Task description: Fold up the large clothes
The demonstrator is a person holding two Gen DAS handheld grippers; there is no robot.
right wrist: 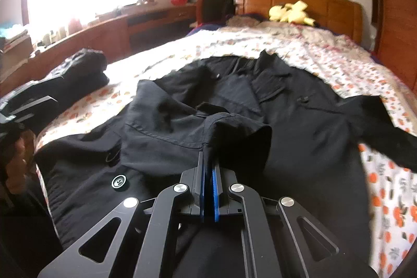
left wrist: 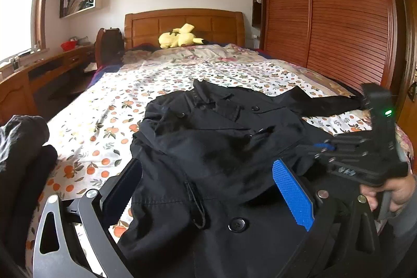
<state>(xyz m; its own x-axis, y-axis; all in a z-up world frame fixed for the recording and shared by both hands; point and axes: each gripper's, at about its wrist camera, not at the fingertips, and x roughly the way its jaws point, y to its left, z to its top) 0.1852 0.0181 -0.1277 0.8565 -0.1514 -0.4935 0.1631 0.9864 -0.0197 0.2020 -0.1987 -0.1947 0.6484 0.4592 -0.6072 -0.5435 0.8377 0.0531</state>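
A large black coat (left wrist: 208, 142) lies spread on the bed, collar toward the headboard, one sleeve stretched out to the right. It also shows in the right wrist view (right wrist: 234, 100). My left gripper (left wrist: 208, 189) is open, its blue pads apart over the coat's lower front near a button. My right gripper (right wrist: 208, 173) is shut on a raised fold of the coat's fabric (right wrist: 234, 129). The right gripper also shows in the left wrist view (left wrist: 365, 147), at the coat's right edge.
The bed has a fruit-print sheet (left wrist: 109, 100). Another dark garment (right wrist: 86, 69) lies folded at the bed's left. A yellow plush toy (left wrist: 179, 38) sits by the wooden headboard (left wrist: 182, 22). A wooden wardrobe (left wrist: 325, 4) stands on the right, a desk (left wrist: 39, 69) on the left.
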